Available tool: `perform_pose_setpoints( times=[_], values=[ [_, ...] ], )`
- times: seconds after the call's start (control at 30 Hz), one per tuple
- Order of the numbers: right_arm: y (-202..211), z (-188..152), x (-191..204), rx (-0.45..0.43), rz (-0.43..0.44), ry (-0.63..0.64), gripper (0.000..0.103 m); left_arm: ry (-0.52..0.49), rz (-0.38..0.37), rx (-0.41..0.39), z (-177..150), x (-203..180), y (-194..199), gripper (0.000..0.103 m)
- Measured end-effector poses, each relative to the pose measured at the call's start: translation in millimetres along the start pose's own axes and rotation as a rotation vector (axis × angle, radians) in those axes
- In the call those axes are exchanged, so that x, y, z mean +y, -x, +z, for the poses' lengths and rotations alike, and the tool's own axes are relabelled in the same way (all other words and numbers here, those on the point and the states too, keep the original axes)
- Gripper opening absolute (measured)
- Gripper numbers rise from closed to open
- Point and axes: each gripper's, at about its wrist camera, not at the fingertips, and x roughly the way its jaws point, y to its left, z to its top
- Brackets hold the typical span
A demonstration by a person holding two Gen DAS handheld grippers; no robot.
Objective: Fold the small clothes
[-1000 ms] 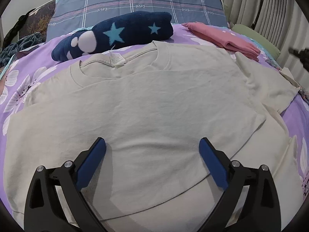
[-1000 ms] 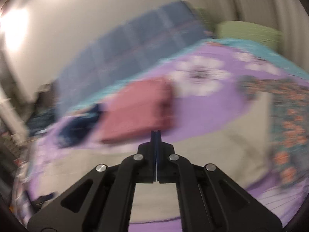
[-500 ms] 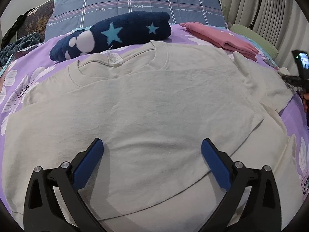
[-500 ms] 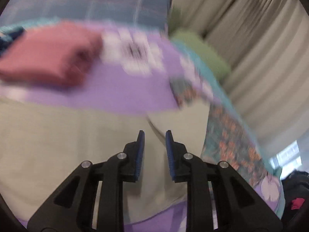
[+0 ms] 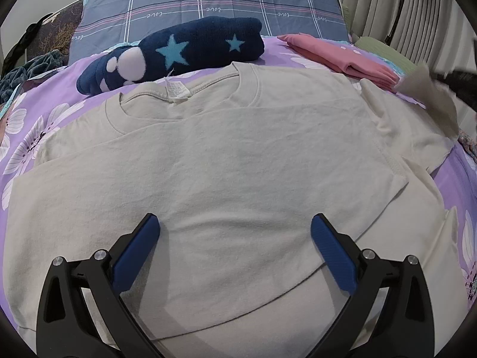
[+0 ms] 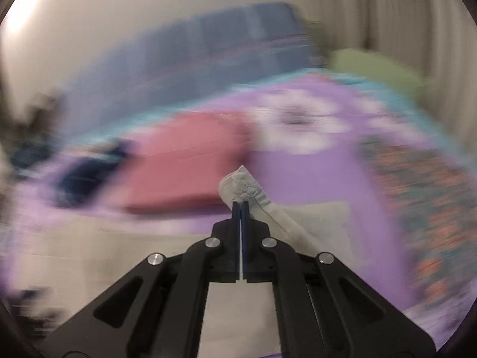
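- while the right gripper (image 6: 240, 205) was swinging fast enough to blur its whole view, the beige t-shirt (image 5: 238, 161) lay face up and mostly flat on the purple floral bed cover (image 5: 35, 137), collar toward the headboard.
- right jaws had just been closing; they sat pressed together on the sleeve tip (image 6: 244, 185), fabric pinched between them and a bunched corner poking out past the pads.
- in the left wrist view that sleeve end (image 5: 429, 95) showed lifted off the bed at the right edge, blurred.
- left gripper (image 5: 235, 232) hung over the lower middle of the shirt, jaws spread wide, holding nothing, pads not pinching cloth.
- handling, my judgement: light, limp cotton knit, no stiffness, would drape and drag rather than hold shape; not fragile, not slippery, but a thin pinch could slide out if yanked.
- best hold looked like hems and seams: sleeve cuff, shoulder seam, bottom hem corners, where the cloth is doubled.
- lower part appeared already doubled over itself, a fold line ran across near the left jaws.
- nearby: navy star blanket (image 5: 190, 50) and folded pink garment (image 5: 342, 59) beyond the collar, close to it; whether they touched the shirt i couldn't tell.
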Motion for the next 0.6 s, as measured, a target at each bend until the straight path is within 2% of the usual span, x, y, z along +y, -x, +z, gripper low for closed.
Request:
perform_pose_setpoints(
  times=[0.03,0.07,0.13,0.2,0.27,0.3,0.33,0.43,0.53,0.6],
  values=[
    [1.5,-6.1,20.4,0.012,0.132,-0.016,0.000,0.001,-0.001,0.000,0.0,0.3,0.1,0.102],
    [0.9,-12.1,36.6,0.021,0.204,-0.015,0.000,0.003,-0.004,0.000,0.1,0.8,0.3,0.102],
    [-3.7,-33.4,72.1,0.056,0.320,0.006,0.000,0.009,-0.014,-0.004,0.3,1.9,1.5,0.102],
    [-16.5,-62.2,101.4,0.122,0.388,0.026,0.001,0.021,-0.042,-0.017,0.8,4.6,6.3,0.102],
    [-26.4,-87.1,118.2,0.173,0.385,0.064,0.001,0.039,-0.105,-0.019,1.6,7.7,12.7,0.100],
    [-32.4,-99.1,121.7,0.201,0.377,0.080,0.001,0.056,-0.158,-0.020,1.7,9.3,16.7,0.098],
    [-39.3,-113.6,124.8,0.245,0.373,0.089,0.001,0.085,-0.242,-0.022,1.8,11.3,22.3,0.095],
    [-54.9,-141.4,120.6,0.345,0.343,0.108,0.001,0.133,-0.393,-0.032,4.6,9.8,32.4,0.095],
    [-58.4,-154.4,119.0,0.376,0.325,0.120,0.001,0.164,-0.463,-0.033,13.8,0.7,32.1,0.095],
    [-53.5,-157.0,121.2,0.360,0.310,0.132,0.001,0.180,-0.525,-0.022,23.5,-9.8,26.6,0.095]
  ],
)
